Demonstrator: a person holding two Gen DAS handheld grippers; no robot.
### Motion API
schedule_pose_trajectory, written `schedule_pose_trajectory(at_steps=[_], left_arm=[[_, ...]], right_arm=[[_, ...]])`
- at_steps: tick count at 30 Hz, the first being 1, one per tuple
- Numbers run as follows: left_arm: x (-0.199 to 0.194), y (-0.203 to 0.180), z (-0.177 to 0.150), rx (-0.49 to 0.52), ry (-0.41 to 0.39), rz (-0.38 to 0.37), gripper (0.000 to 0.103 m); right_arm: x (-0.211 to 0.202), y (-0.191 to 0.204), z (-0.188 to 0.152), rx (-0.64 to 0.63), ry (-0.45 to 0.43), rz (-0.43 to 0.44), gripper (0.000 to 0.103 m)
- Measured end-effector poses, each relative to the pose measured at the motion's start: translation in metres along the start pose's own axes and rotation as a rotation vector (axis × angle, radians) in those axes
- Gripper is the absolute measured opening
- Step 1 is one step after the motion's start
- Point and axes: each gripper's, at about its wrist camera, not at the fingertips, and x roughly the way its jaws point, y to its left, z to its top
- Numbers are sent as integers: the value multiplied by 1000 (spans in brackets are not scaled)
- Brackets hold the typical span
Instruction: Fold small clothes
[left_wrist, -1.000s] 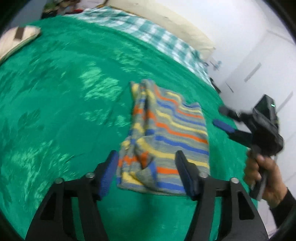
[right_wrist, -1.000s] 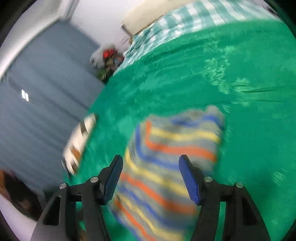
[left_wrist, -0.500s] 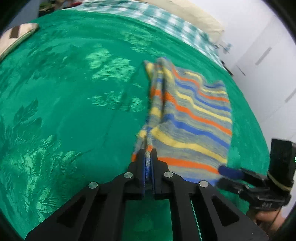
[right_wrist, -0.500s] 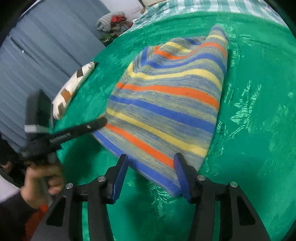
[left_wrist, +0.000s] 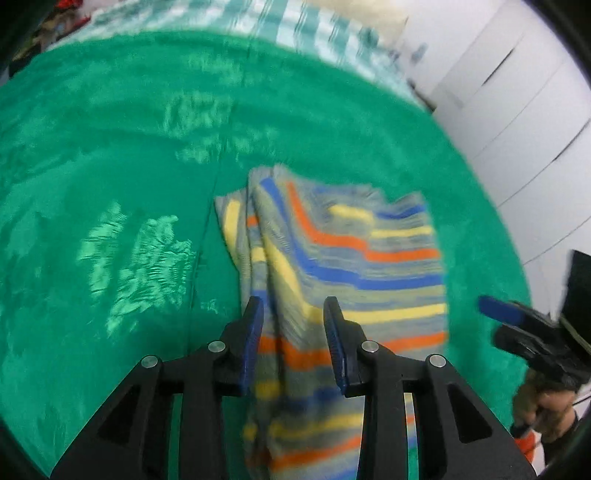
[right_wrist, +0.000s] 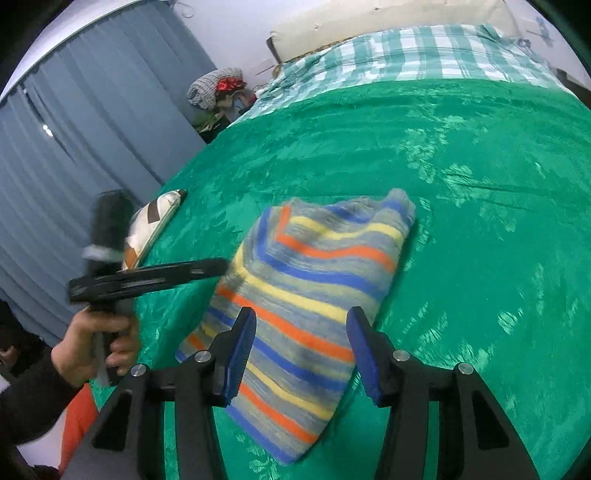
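A small striped knit garment (left_wrist: 332, 258), grey with blue, orange and yellow bands, lies partly folded on the green bedspread (left_wrist: 110, 184); it also shows in the right wrist view (right_wrist: 314, 280). My left gripper (left_wrist: 293, 332) is open above its near left edge, with the cloth showing between the fingers. My right gripper (right_wrist: 301, 347) is open over the garment's near end. The right gripper shows at the right of the left wrist view (left_wrist: 517, 325). The left gripper shows blurred at the left of the right wrist view (right_wrist: 166, 273).
A checked sheet (right_wrist: 406, 55) and a cream pillow (right_wrist: 369, 18) lie at the head of the bed. A patterned cushion (right_wrist: 155, 218) sits at the bed's left edge by blue curtains (right_wrist: 74, 147). White wardrobe doors (left_wrist: 517, 92) stand to the right.
My left gripper was shut on the garment's edge half a second ago and has opened. The garment's near part now lies folded over. My right gripper has opened wider.
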Motion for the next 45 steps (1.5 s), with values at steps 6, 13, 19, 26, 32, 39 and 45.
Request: schedule_pose_trajectory(at_steps=[6,13,19,26,32,39,45], left_arm=[[0,10,-5,-9,-84,62,2],[1,23,-14,-45,-95,46,4],[-11,15,-7,-10,-114,63,26],[-17,31,6,-43,-136,30,65],[34,10,47,57,3,84,74],[28,45,55,-155,-104,101,23],[-6,75,12,-267,-96,-145,76]], right_arm=[[26,18,6,-63,0,17,52],[80,-12,1,30,89,4,49],[69,-39,62,135,-27,19,49],[105,-57,67,197,69,-87,41],[58,-30,45,101,-10,-59,44],[40,-35,1,102,25,-111,51],[32,-76,-15,277,-5,12,58]])
